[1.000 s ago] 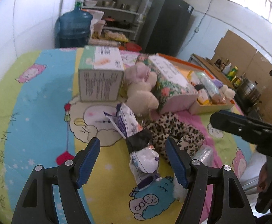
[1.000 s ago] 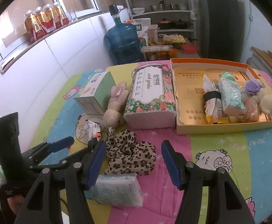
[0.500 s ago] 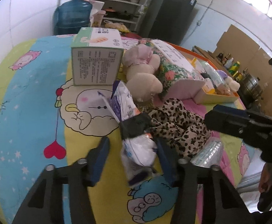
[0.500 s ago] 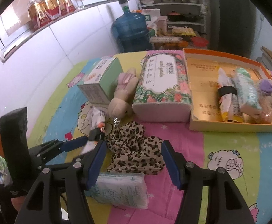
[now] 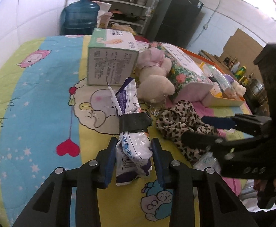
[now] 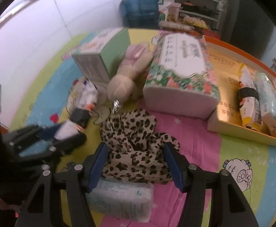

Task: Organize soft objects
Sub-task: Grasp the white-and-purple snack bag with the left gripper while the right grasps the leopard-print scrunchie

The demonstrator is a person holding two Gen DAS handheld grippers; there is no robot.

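Note:
My left gripper (image 5: 133,158) is shut on the near end of a white and purple plastic packet (image 5: 132,147) bound by a black band; the packet lies on the quilt. It also shows in the right wrist view (image 6: 85,102). My right gripper (image 6: 136,162) is open, its fingers on either side of a crumpled leopard-print cloth (image 6: 136,143), which also shows in the left wrist view (image 5: 183,121). A clear pack of tissues (image 6: 122,198) lies under the right gripper. A beige and pink plush rabbit (image 5: 155,73) lies behind the packet.
A green and white carton (image 5: 109,62) and a floral tissue pack (image 6: 183,75) stand on the cartoon quilt (image 5: 33,102). An orange-rimmed tray (image 6: 230,94) at right holds several packets and small plush toys. A blue water jug (image 5: 79,17) and shelves stand behind.
My left gripper moved forward and closed on the packet's near end. My right gripper moved down and forward over the leopard cloth, still open.

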